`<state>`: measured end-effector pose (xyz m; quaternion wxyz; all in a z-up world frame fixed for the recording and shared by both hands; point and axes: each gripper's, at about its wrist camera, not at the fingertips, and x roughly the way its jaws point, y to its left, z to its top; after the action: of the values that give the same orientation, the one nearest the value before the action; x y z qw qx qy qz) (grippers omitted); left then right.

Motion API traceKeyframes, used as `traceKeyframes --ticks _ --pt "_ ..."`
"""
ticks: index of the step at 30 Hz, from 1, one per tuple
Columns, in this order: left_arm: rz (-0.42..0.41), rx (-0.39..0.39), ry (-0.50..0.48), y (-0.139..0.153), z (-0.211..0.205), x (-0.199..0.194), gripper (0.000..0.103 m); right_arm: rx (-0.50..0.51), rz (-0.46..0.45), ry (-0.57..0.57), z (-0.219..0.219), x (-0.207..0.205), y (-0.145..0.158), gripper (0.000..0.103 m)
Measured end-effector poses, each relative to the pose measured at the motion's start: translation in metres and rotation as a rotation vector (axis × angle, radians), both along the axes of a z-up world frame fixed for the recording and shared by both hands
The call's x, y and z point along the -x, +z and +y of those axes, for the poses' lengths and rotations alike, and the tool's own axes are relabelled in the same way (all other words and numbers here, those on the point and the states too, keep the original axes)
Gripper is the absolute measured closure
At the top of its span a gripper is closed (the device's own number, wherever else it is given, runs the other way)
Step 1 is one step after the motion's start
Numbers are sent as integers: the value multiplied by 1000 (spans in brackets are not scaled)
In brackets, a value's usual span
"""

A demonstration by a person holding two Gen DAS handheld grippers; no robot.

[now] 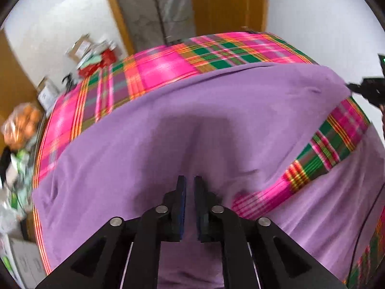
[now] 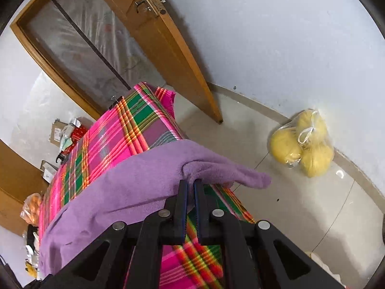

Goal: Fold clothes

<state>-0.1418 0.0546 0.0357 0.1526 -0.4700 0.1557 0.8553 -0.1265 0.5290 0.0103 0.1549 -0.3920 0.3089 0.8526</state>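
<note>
**Now both grippers work the purple garment across the plaid-covered table**

Evidently the purple garment (image 1: 192,125) lies spread over most of the table's plaid cloth (image 1: 166,65), its far edge running slantwise across the top and one part trailing toward the right-hand edge; a strip of plaid shows between two purple parts near the right side, which suggests, as a judgement only, that a sleeve or flap lies apart from the body.

To fold well, I would keep both held points level and move them together, so the raised edge travels as one straight line; lay it down flush with the opposite edge, and let go only once the cloth rests flat; the fabric looks soft and fleecy, so it may sag or drag a crease between the two grips.

Left gripper (image 1: 190,185): fingers nearly together, a narrow slit between the pads; it sits low over the garment's near part, but whether cloth is pinched in that slit I cannot tell.

Right gripper (image 2: 190,187): fingers drawn close on a bunched fold of the garment at the table's right edge near the far corner; a loose purple end (image 2: 252,178) hangs past the fingers over the floor; in the left wrist view this gripper (image 1: 353,88) meets the garment's far right corner.
</note>
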Motion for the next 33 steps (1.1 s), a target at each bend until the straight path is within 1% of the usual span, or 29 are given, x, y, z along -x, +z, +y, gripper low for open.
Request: traceKeyframes --ticks 2,5,9,13,16,18,19,20,21,23,26,27,30,31,33 --pt "-5 17 -35 -1 8 -1 94 -12 -5 3 -1 4 -2 97" --pt "-28 5 -79 -3 13 -4 93 -22 0 4 0 7 -3 97" --pt "-35 -26 -136 -2 15 -12 85 -19 7 5 1 5 -7 97" --pt "-20 71 -164 -13 25 -14 80 -19 -3 8 3 7 -6 97" --pt "3 133 -150 -17 33 -11 78 -29 1 17 1 8 0 97" --pt "9 126 -134 -15 30 -10 78 -40 23 25 1 8 7 97" --pt "13 122 -126 -14 29 -10 81 -46 35 29 2 9 11 97" --pt "16 119 -118 -13 28 -9 86 -54 45 31 1 11 15 97" --pt "19 115 -110 -12 26 -9 98 -62 55 33 1 13 20 97" --pt "25 100 -90 -9 23 -8 98 -75 91 44 -1 15 31 97" --pt "47 10 -36 8 7 -7 99 -82 151 62 -4 17 47 97" --pt "65 -4 -24 14 4 -8 99 -73 149 57 -4 15 49 97" --pt "76 -41 -19 22 0 -11 99 -68 125 54 -3 6 49 97" --pt "75 -60 -24 24 -2 -14 99 -67 112 55 -3 1 47 97" --pt "62 -78 -39 24 -3 -18 99 -34 87 57 1 -13 39 97"
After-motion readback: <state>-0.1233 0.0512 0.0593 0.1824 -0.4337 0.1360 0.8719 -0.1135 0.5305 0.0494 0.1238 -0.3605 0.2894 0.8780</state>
